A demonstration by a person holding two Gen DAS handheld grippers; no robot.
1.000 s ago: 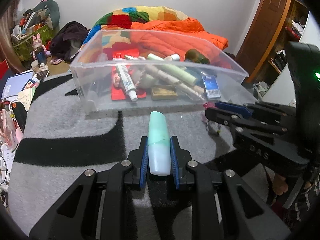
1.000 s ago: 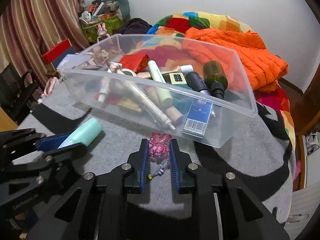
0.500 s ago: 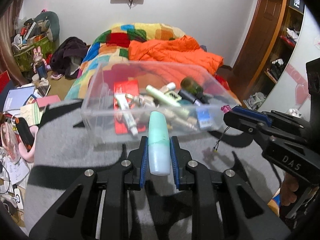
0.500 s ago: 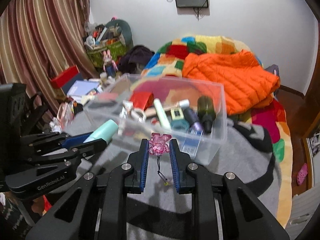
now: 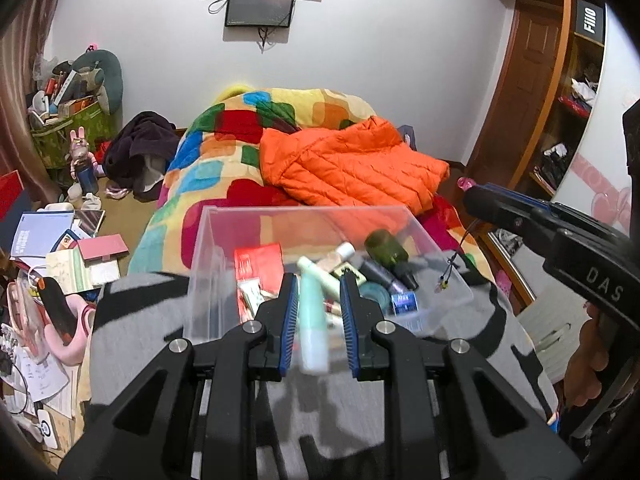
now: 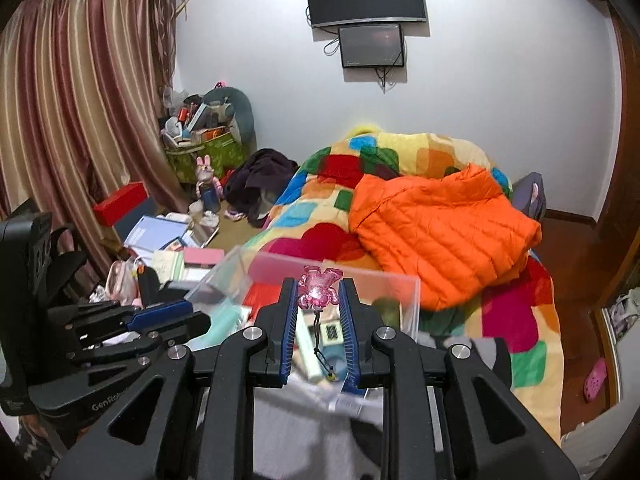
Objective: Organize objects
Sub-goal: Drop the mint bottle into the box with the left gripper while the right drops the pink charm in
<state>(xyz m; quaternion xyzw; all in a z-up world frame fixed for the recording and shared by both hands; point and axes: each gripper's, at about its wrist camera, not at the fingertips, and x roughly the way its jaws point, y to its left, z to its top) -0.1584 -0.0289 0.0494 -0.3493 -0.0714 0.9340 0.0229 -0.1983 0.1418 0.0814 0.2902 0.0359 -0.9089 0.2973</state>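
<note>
My left gripper [image 5: 319,302] is shut on a mint-green tube [image 5: 313,320] and holds it above the near side of a clear plastic bin [image 5: 208,264]. The bin holds several tubes, bottles and packets. My right gripper [image 6: 319,312] is shut on a pink bear charm [image 6: 319,292] whose black cord hangs down between the fingers. It also hovers above the bin [image 6: 412,304]. The right gripper also shows in the left wrist view [image 5: 476,196], high at the right, and the left gripper shows in the right wrist view [image 6: 188,320].
The bin sits on a grey and black blanket [image 5: 136,320]. Behind it lie a patchwork quilt [image 5: 240,148] and an orange jacket [image 5: 352,168]. Books and clutter cover the floor at left [image 5: 68,240]. A wooden shelf unit [image 5: 560,120] stands at right.
Both grippers have risen well above the blanket with their objects still held, and the bin now lies below them.
</note>
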